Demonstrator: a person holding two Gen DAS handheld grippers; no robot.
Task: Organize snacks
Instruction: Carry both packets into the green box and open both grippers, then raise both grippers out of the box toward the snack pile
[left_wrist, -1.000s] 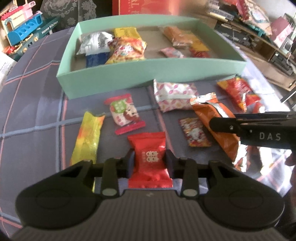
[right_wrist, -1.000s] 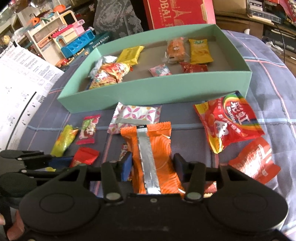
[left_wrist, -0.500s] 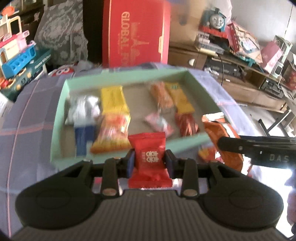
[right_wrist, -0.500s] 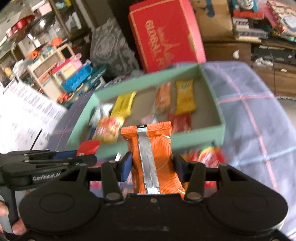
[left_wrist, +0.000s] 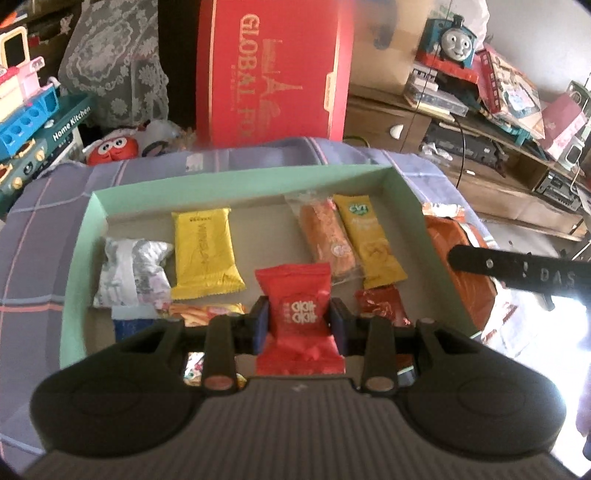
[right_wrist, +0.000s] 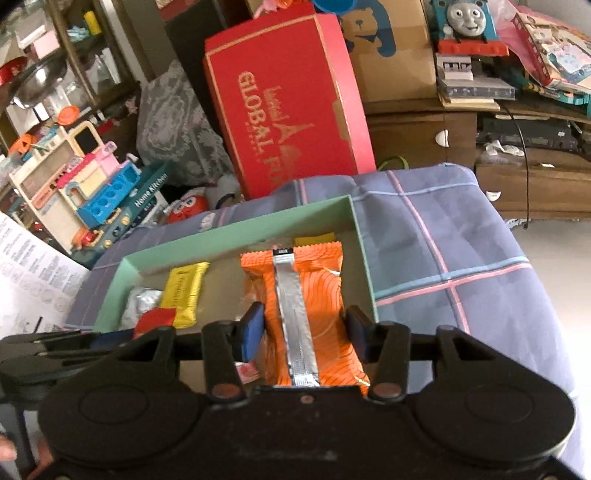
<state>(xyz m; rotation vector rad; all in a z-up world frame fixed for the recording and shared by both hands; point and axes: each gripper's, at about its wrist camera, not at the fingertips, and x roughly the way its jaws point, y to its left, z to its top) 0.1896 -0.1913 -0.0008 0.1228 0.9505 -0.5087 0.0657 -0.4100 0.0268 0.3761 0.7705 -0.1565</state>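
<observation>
My left gripper (left_wrist: 298, 320) is shut on a small red snack packet (left_wrist: 295, 306) and holds it above the near middle of the mint-green box (left_wrist: 240, 178). My right gripper (right_wrist: 304, 328) is shut on an orange snack pack (right_wrist: 314, 291) with a silver seam, held over the right end of the same green box (right_wrist: 236, 236). Inside the box lie a yellow pack (left_wrist: 205, 251), a silver wrapped snack (left_wrist: 129, 271), an orange bar (left_wrist: 325, 236) and a yellow bar (left_wrist: 369, 240). The right gripper's finger (left_wrist: 517, 271) shows at the right of the left wrist view.
The box sits on a purple plaid cloth (right_wrist: 461, 258). Behind stand a red gift box (left_wrist: 273, 70), a toy kitchen set (right_wrist: 85, 188) and a blue toy train (left_wrist: 452, 37). White paper sheets (right_wrist: 29, 280) lie to the left. A wooden shelf unit (right_wrist: 517, 162) is at the right.
Both grippers have risen and moved forward from the loose snacks on the cloth to over the green box, each still carrying its packet.
</observation>
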